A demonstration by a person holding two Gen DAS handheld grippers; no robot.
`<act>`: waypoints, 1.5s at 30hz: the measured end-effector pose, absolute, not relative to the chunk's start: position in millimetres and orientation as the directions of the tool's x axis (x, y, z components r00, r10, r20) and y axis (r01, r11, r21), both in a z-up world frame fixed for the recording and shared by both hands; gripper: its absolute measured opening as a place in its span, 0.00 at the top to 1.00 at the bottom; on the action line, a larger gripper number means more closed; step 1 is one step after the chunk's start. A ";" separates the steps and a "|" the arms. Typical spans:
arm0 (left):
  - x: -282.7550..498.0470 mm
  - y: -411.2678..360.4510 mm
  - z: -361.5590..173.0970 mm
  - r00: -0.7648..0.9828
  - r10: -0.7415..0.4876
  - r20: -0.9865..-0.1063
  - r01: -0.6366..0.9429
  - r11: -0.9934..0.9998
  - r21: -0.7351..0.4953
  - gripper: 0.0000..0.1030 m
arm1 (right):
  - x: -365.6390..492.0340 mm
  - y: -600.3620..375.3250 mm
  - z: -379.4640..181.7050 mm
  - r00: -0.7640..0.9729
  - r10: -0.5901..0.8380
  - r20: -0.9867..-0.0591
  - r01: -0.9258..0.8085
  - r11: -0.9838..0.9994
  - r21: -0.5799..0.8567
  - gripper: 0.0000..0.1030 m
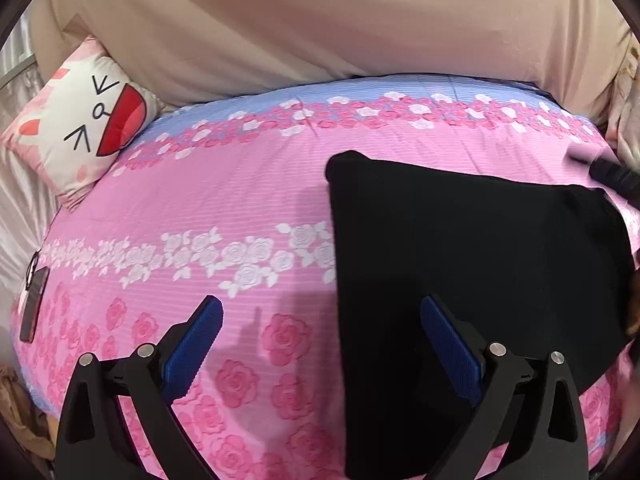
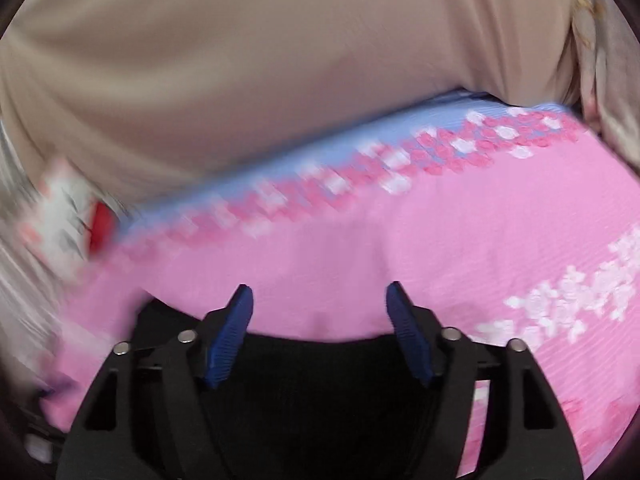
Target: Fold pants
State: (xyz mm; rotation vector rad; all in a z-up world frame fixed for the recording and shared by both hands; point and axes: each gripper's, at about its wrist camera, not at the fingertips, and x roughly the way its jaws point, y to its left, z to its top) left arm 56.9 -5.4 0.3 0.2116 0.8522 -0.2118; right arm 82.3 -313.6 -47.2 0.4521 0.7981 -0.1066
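Lying folded into a compact black block, the pants (image 1: 460, 280) rest on the pink floral bedspread (image 1: 240, 200), right of centre. Left tool (image 1: 322, 344) is spread wide, pinching nothing. Right tool (image 2: 320, 332) is likewise spread above the pants' edge. Cartoon-face pillow (image 1: 86, 120) sits far left.

Pink floral bed (image 1: 248, 184), beige headboard (image 1: 320, 20).

Left hand-held gripper (image 1: 320, 316), matte black angular frame, two ribbed blue fingertip pads (image 1: 196, 344), round silver screws behind each pad, right hand-held gripper (image 2: 319, 300) same black frame, blue ribbed pads, silver screws
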 end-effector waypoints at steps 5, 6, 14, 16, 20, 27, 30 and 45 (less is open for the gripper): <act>58.3 -16.9 -3.3 0.643 -0.070 -0.763 0.265 0.955 0.136 0.05 | 33.0 -341.4 -11.5 0.801 0.103 -0.590 0.231 0.856 0.463 0.39; 58.4 -16.1 -2.8 0.642 -0.069 -0.763 0.264 0.955 0.137 0.05 | 21.1 -346.3 -6.9 0.810 0.099 -0.578 0.226 0.857 0.463 0.38; 62.8 -22.2 -5.1 0.648 -0.029 -0.761 0.237 0.957 0.165 0.05 | -55.7 -336.8 -2.8 0.802 0.032 -0.597 0.223 0.911 0.348 0.34; 62.8 -23.5 -5.7 0.649 -0.018 -0.760 0.231 0.957 0.175 0.05 | -60.1 -318.3 -8.9 0.797 0.080 -0.598 0.175 0.918 0.356 0.34; 62.0 -24.4 -6.2 0.652 -0.008 -0.758 0.227 0.956 0.185 0.05 | -67.0 -295.8 -12.5 0.783 0.122 -0.610 0.115 0.935 0.335 0.35; 60.1 -25.8 -6.9 0.663 0.009 -0.749 0.221 0.953 0.207 0.05 | -59.3 -284.1 -52.4 0.697 0.109 -0.708 0.133 0.952 0.277 0.37; 60.2 -25.4 -7.5 0.661 0.007 -0.750 0.222 0.953 0.204 0.05 | -63.5 -286.3 -56.6 0.703 0.110 -0.702 0.145 0.945 0.292 0.36; 60.8 -23.7 -7.8 0.656 0.001 -0.755 0.220 0.956 0.192 0.05 | -77.8 -292.9 -45.1 0.716 0.198 -0.669 0.128 0.905 0.406 0.36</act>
